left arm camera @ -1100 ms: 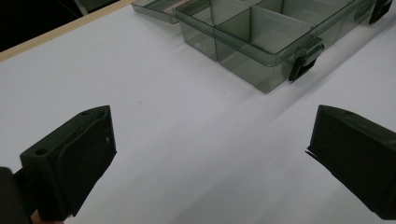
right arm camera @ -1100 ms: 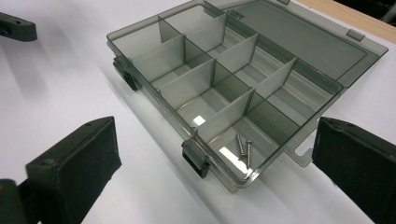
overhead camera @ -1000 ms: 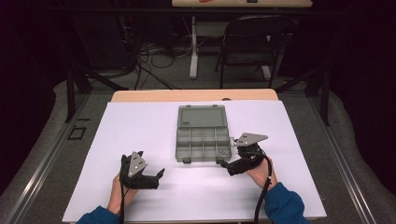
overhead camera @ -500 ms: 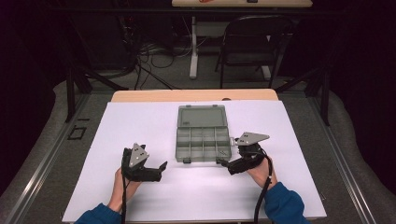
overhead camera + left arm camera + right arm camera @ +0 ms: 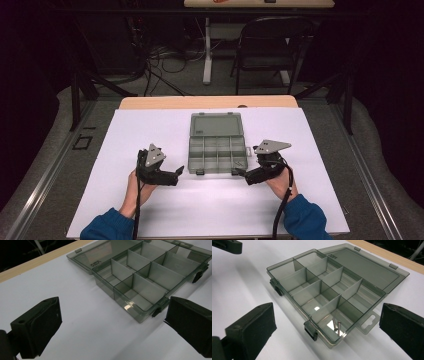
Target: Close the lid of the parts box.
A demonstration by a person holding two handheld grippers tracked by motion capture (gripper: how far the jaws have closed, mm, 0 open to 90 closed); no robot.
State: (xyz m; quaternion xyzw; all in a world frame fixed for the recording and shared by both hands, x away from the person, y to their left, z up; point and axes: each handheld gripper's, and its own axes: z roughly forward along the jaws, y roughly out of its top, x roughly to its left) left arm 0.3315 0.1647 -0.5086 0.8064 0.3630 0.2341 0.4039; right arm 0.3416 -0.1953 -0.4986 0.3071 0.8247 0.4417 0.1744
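A smoky clear plastic organizer box (image 5: 217, 152) lies open mid-table, its lid (image 5: 216, 124) folded flat behind it. Its dividers form several compartments (image 5: 150, 277). Two small screws (image 5: 336, 326) rest in the front corner compartment beside the hang tab; the other compartments look empty. My left gripper (image 5: 175, 176) sits on the table just left of the box's front edge, jaws wide open (image 5: 112, 315) and nothing between them. At the front right corner my right gripper (image 5: 241, 175) is also open (image 5: 325, 315), with the corner and a black latch (image 5: 310, 330) in its gap.
A white sheet (image 5: 150, 130) covers the table, with a wooden strip (image 5: 150, 102) along the far edge. Behind the table stand a black chair (image 5: 270, 45) and cables on the floor (image 5: 160, 65). A jaw of the left gripper (image 5: 227, 245) shows beyond the box.
My left gripper has moved forward and to the right, closer to the box's front left corner. The right gripper has stayed put.
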